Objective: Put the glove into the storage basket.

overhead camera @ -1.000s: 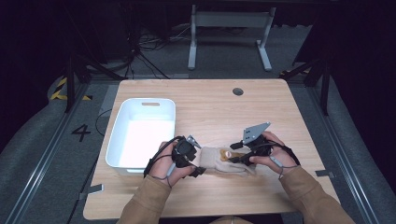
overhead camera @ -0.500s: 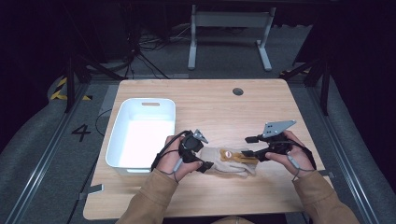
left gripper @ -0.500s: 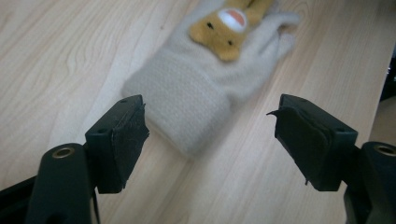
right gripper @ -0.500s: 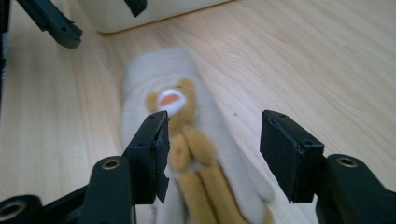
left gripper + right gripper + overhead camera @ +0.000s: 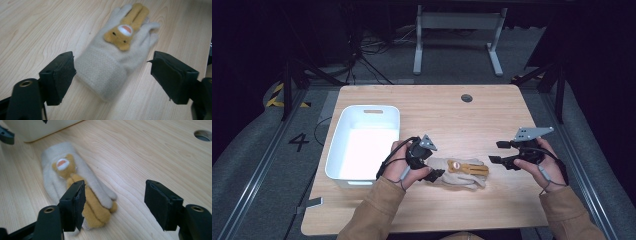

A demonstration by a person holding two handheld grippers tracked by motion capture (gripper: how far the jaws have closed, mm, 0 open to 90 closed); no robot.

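Two grippers released: left gripper (image 5: 435,173) jaws just spread, straddling the cuff of the glove (image 5: 464,172); right gripper (image 5: 498,152) just opened, empty, drawn aside. Glove flat on worktop (image 5: 452,115), beside white bin (image 5: 343,135), probably laid out for regrasping.

One glove (image 5: 462,171), one white bin (image 5: 364,141), two grippers.

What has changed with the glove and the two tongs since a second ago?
The right tongs let go of the fingertip end of the glove and drew off to the right; their jaws have just been opening, with nothing between them. The left tongs hardly moved; their jaws have also just been opening and now stand either side of the cuff without pressing it. The glove lies flat on the table; the white bin stayed put.
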